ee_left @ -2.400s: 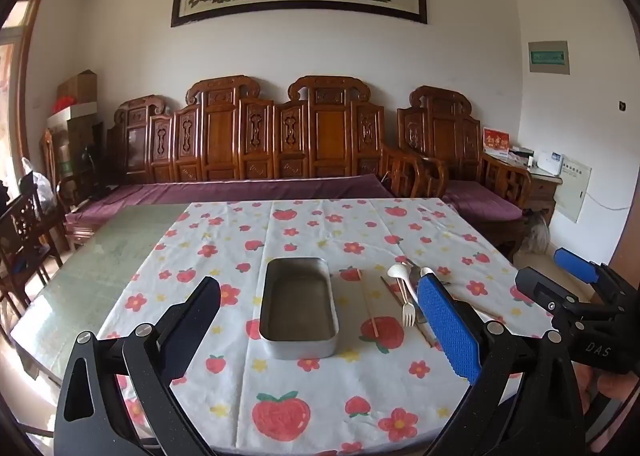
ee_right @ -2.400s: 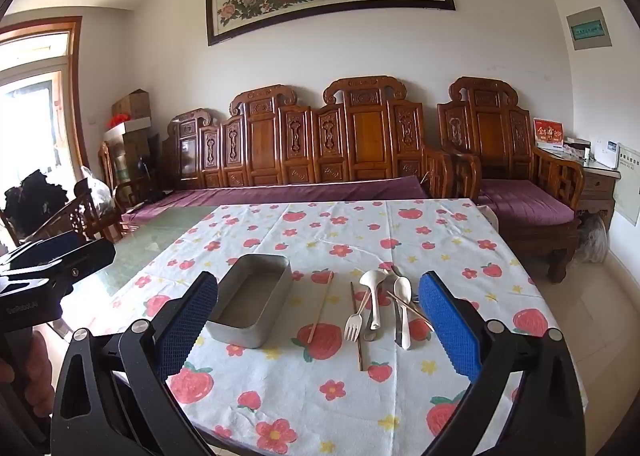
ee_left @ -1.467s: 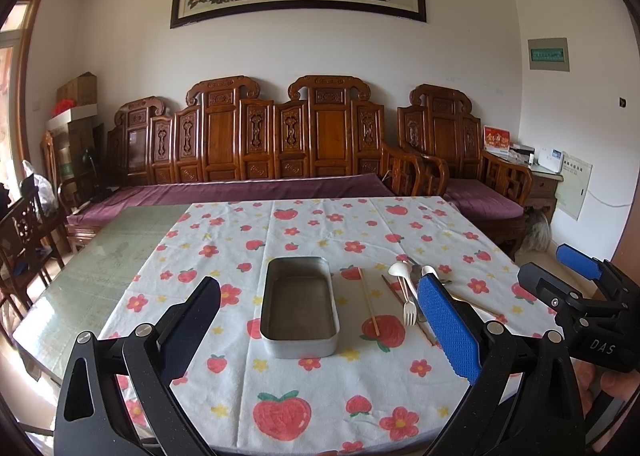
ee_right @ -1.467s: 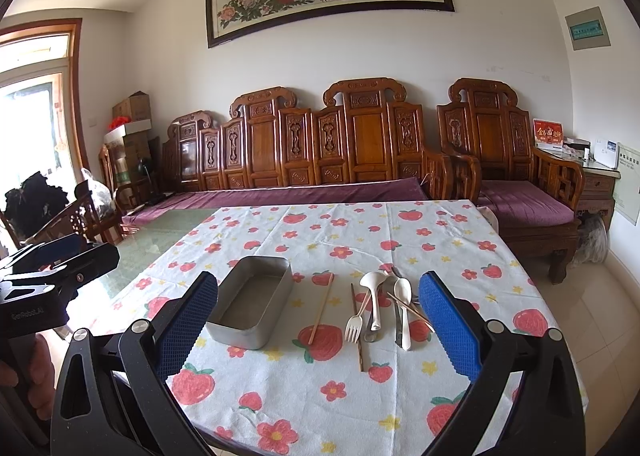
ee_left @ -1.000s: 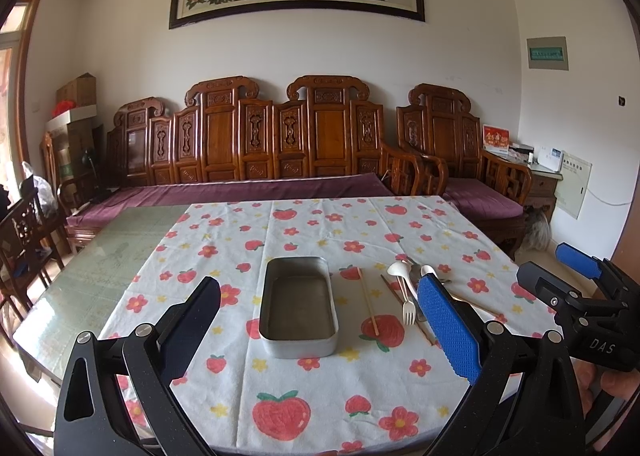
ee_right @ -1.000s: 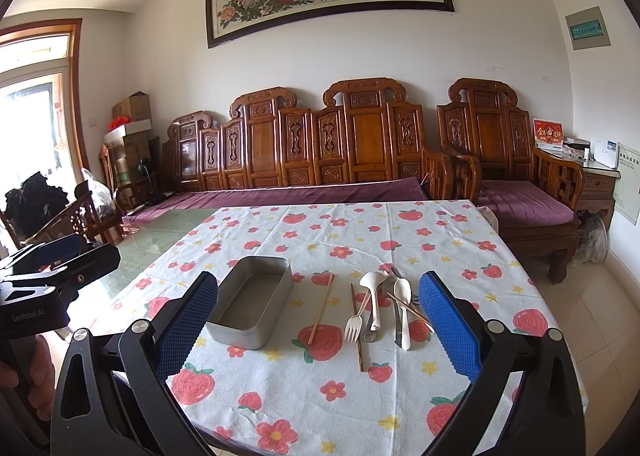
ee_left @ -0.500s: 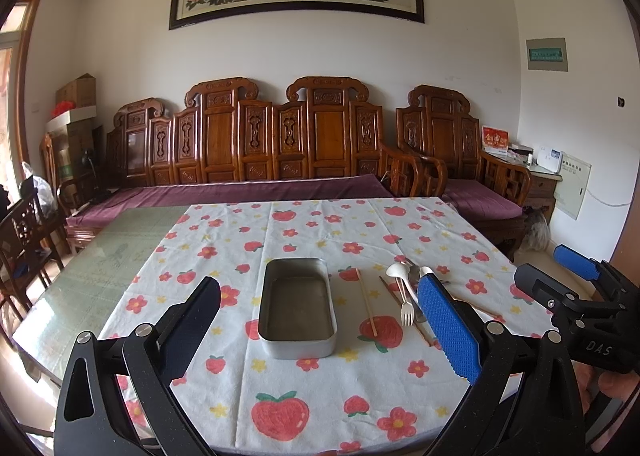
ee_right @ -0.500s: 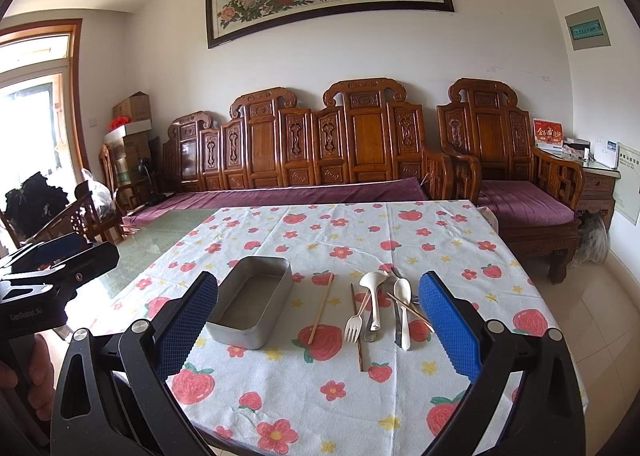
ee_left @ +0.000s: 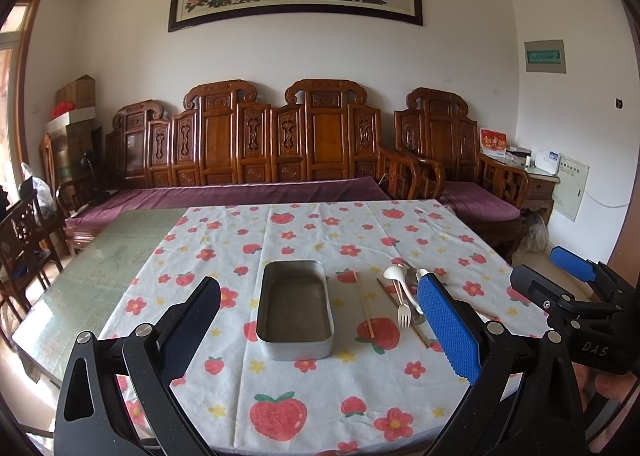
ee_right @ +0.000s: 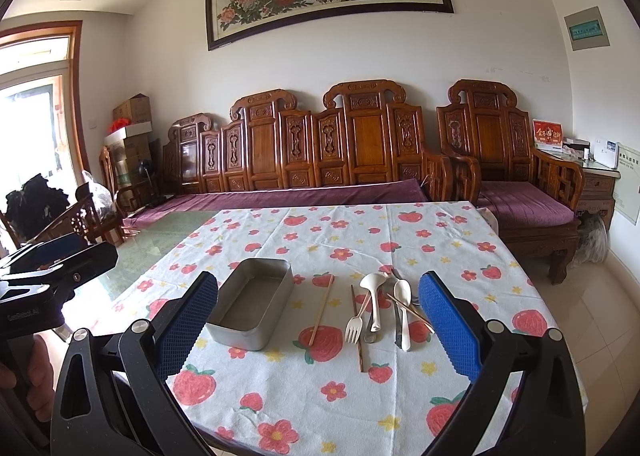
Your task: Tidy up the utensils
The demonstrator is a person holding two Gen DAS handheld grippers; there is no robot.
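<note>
We find the left tool (ee_left: 320, 332) and the right tool (ee_right: 318, 330) both spread wide and holding nothing, above the near edge of the bench under its strawberry-print white cloth (ee_right: 360, 232). The rectangular grey metal tin (ee_left: 295, 306) lies ahead of the left tool. The pale plastic fork (ee_right: 354, 326), two pale spoons (ee_right: 371, 288) and loose wooden chopsticks (ee_right: 321, 310) lie just right of the tin, ahead of the right tool, untouched.

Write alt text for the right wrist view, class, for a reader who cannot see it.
An open right gripper hovers over a strawberry-print tablecloth with an empty metal tray and, to its right, loose utensils: a fork, spoons and chopsticks. Carved wooden benches line the wall behind.
</note>
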